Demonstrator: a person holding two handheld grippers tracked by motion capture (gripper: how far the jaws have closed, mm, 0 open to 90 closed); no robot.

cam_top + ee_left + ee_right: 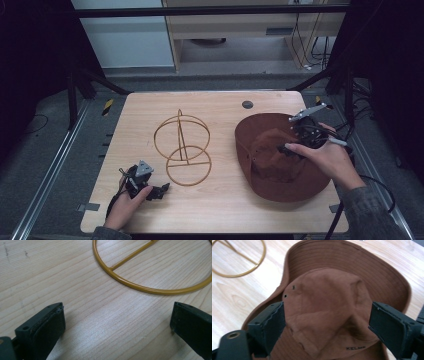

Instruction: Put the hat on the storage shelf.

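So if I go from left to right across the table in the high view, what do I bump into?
Left gripper → gold wire stand → brown bucket hat → right gripper, held over the hat's crown.

Tongs (117,322) spread wide over table (62,277); gold ring (140,287) beyond.

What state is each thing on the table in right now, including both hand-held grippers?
Brown hat: lying on the table, crown up and crumpled.
Wire stand: upright, bare, nothing on it.
Left hand-held gripper: open, above bare wood.
Right hand-held gripper: open, jaws either side of the hat's crown.
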